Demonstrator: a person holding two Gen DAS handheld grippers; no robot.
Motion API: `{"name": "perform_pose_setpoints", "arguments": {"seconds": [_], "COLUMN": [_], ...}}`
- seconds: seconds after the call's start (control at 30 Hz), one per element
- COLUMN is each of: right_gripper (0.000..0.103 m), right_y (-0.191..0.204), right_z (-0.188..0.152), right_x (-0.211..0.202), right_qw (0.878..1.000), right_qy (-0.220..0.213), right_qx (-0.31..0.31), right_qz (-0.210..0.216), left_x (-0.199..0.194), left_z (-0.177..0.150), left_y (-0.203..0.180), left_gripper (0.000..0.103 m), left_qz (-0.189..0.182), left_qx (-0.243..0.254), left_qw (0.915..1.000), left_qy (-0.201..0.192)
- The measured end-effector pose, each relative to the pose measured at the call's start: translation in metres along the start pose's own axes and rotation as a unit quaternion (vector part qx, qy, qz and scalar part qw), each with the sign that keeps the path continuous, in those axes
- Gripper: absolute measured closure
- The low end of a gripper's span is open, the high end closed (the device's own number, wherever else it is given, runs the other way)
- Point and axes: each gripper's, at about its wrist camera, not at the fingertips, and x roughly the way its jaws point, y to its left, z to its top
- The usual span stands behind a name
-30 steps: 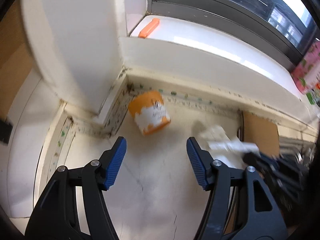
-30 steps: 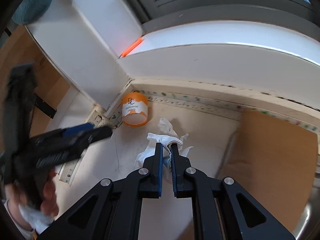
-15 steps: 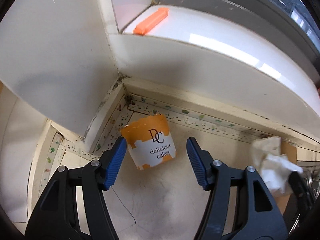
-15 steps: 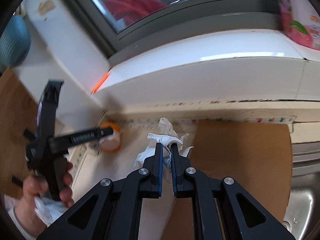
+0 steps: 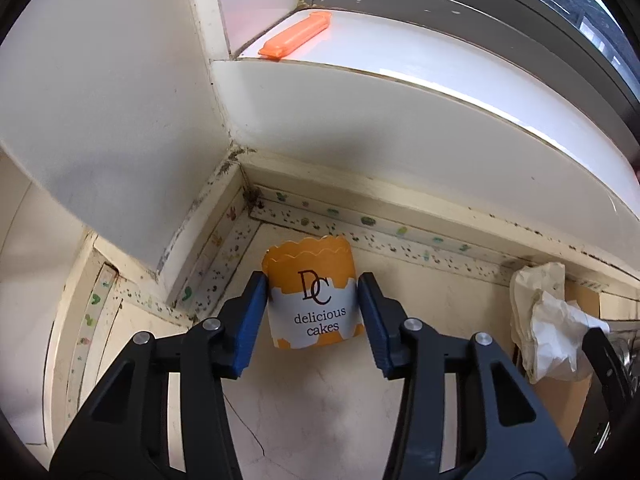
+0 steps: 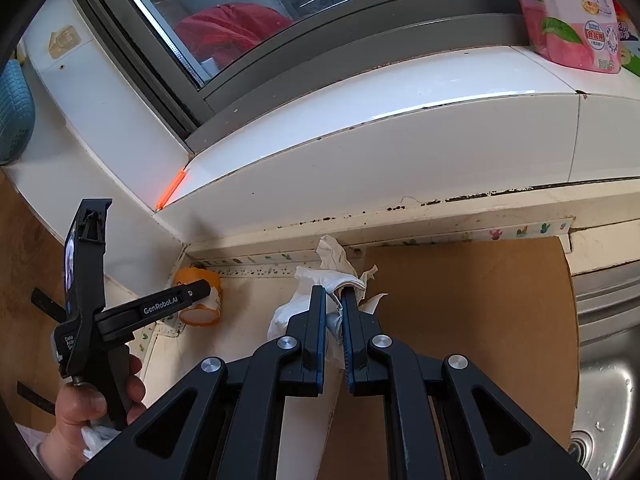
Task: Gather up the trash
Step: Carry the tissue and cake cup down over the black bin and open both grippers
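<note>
Cake cup [image 5: 314, 296]: You have an orange and white paper cup with the words "delicious cakes" on it. It stands in the corner of the pale counter [image 5: 320, 392], close to the speckled strip [image 5: 384, 232] at the foot of the wall.

Left gripper [image 5: 312, 312]: Your left gripper points down at the cup, and the cup is exactly between its two blue pads. The jaws are closing. The left pad [image 5: 250, 316] touches or nearly touches the cup's side; at the right pad a thin gap seems to remain, so I cannot say that the cup is clamped.

Left hand [image 6: 92, 400]: In the right wrist view, your hand holds the handle of the left gripper [image 6: 200, 292] at the lower left, and the tip of that gripper lies over the cup [image 6: 200, 300].

Crumpled paper [image 6: 320, 300]: This white tissue is in your right gripper [image 6: 332, 304]. The jaws are pressed together on it, and the paper comes out above and on both sides of the fingers. In the left wrist view the same paper [image 5: 544, 320] is at the right edge, well apart from the cup.

Cardboard sheet [image 6: 472, 320]: It lies flat on the counter under and to the right of the held paper, beside the steel sink [image 6: 604, 380].

Window sill [image 5: 400, 52]: It is above the corner. An orange flat piece [image 5: 296, 35] lies on its left end.

Pink package [image 6: 568, 16]: It stands on the sill at the far right.
</note>
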Motion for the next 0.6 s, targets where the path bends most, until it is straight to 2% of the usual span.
{"name": "perform_pose_setpoints", "arguments": {"seconds": [0.27,0.4,0.6], "right_gripper": [0.096,0.096,0.096], "right_y": [0.005,0.015,0.04], "right_z": [-0.004,-0.014,-0.047], "right_x": [-0.019,-0.042,-0.094], "right_qw": [1.0,1.0,1.0], "right_qy": [-0.009,-0.012,-0.022], "right_qx": [-0.004,-0.008,-0.018], "right_qz": [0.004,0.007,0.01], "left_x": [-0.053,-0.091,-0.163], "left_z": [-0.031,-0.053,-0.101], "left_y": [-0.002,0.002,0.016], "left_gripper": [0.06,0.06,0.06], "left_qz": [-0.019,-0.041,-0.079], "left_qx": [0.02,0.034,0.06], "left_qw": [0.9995,0.9983,0.9943], "left_qy": [-0.013,-0.022,-0.039]}}
